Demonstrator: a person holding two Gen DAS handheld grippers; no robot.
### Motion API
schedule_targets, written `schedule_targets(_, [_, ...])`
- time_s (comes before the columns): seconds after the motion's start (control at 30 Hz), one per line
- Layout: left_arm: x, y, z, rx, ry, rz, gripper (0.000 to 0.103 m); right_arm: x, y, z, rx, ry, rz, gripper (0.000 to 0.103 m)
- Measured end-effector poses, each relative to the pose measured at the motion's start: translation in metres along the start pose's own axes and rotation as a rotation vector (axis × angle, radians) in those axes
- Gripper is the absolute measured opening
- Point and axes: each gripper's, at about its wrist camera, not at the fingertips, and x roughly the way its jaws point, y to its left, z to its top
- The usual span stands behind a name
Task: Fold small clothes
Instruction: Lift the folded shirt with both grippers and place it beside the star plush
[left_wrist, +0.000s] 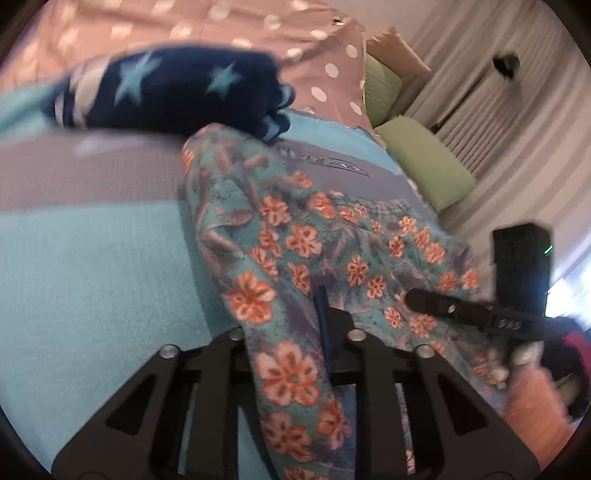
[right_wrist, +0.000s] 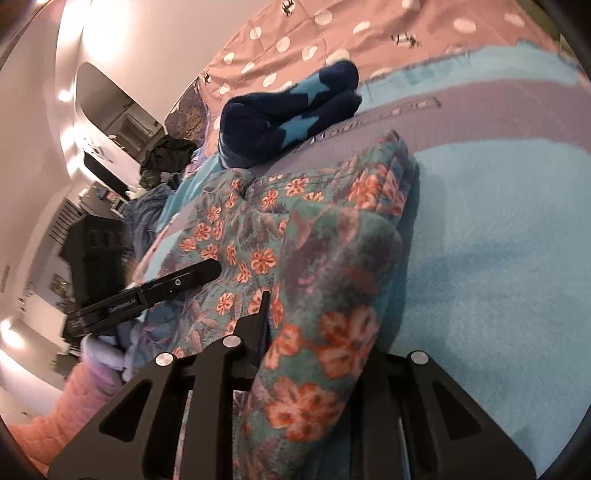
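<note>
A teal floral garment with orange flowers (left_wrist: 332, 243) lies on the light blue blanket (left_wrist: 92, 266). My left gripper (left_wrist: 291, 332) is shut on one edge of it; the cloth drapes over the jaws. My right gripper (right_wrist: 295, 332) is shut on another edge of the floral garment (right_wrist: 258, 229), which bunches up thickly over its jaws. Each gripper shows in the other's view: the right one (left_wrist: 461, 308) at the right, the left one (right_wrist: 155, 291) at the left. A folded navy garment with light blue stars (left_wrist: 173, 92) lies behind, also in the right wrist view (right_wrist: 291, 114).
The blanket (right_wrist: 498, 240) has a mauve band and lies on a pink polka-dot bedspread (left_wrist: 314, 48). Green pillows (left_wrist: 424, 166) lie at the right of the bed. Curtains, a dark cabinet (right_wrist: 96, 251) and other clothes stand beyond the bed's edge.
</note>
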Motion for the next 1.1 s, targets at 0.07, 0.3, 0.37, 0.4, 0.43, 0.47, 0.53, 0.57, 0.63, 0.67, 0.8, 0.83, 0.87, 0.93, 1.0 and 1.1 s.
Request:
schedule_targets(0.07, [-0.013,-0.029,0.000,0.123,-0.043,0.080,0.013,-0.019,0.013,-0.003,-0.023,-0.055,-0.019,0.017])
schedule_targets(0.3, [-0.068,-0.124,0.047,0.310,-0.230,0.046,0.012,-0.131,0.053,0.013,-0.165,-0.319,-0.117,0.016])
schedule_targets(0.37, [-0.072,-0.150,0.068,0.365,-0.269,0.050,0.012,-0.157,0.054,0.034,-0.184,-0.373,-0.155,0.016])
schedule_targets(0.4, [-0.072,-0.165,0.082,0.398,-0.296,0.058,0.012,-0.167,0.054,0.046,-0.196,-0.395,-0.178,0.016])
schedule_targets(0.43, [-0.072,-0.175,0.093,0.420,-0.318,0.065,0.012,-0.176,0.053,0.061,-0.207,-0.419,-0.202,0.016])
schedule_targets(0.47, [-0.071,-0.185,0.107,0.440,-0.338,0.075,0.012,-0.182,0.050,0.072,-0.213,-0.436,-0.215,0.016])
schedule_targets(0.53, [-0.060,-0.197,0.136,0.456,-0.358,0.092,0.012,-0.187,0.040,0.101,-0.220,-0.465,-0.242,0.016])
schedule_targets(0.57, [-0.049,-0.202,0.156,0.459,-0.366,0.102,0.013,-0.185,0.031,0.118,-0.208,-0.474,-0.252,0.017])
schedule_targets(0.63, [-0.026,-0.203,0.185,0.461,-0.367,0.120,0.013,-0.175,0.010,0.142,-0.174,-0.477,-0.258,0.017])
schedule_targets(0.67, [-0.016,-0.200,0.194,0.459,-0.365,0.131,0.014,-0.171,0.000,0.149,-0.163,-0.476,-0.261,0.017])
schedule_targets(0.8, [0.054,-0.173,0.217,0.441,-0.324,0.210,0.029,-0.112,-0.051,0.181,-0.116,-0.428,-0.351,0.029])
schedule_targets(0.83, [0.081,-0.162,0.216,0.441,-0.283,0.275,0.034,-0.092,-0.068,0.184,-0.091,-0.395,-0.460,0.058])
schedule_targets(0.87, [0.106,-0.148,0.211,0.428,-0.227,0.329,0.042,-0.068,-0.089,0.182,-0.055,-0.341,-0.605,0.070])
schedule_targets(0.93, [0.151,-0.116,0.190,0.393,-0.118,0.387,0.054,-0.038,-0.127,0.165,-0.010,-0.260,-0.704,0.069])
schedule_targets(1.0, [0.181,-0.092,0.162,0.379,-0.022,0.350,0.057,-0.025,-0.155,0.140,0.046,-0.237,-0.672,0.069])
schedule_targets(1.1, [0.181,-0.079,0.159,0.323,-0.002,0.319,0.066,-0.023,-0.182,0.117,0.158,-0.240,-0.612,0.069])
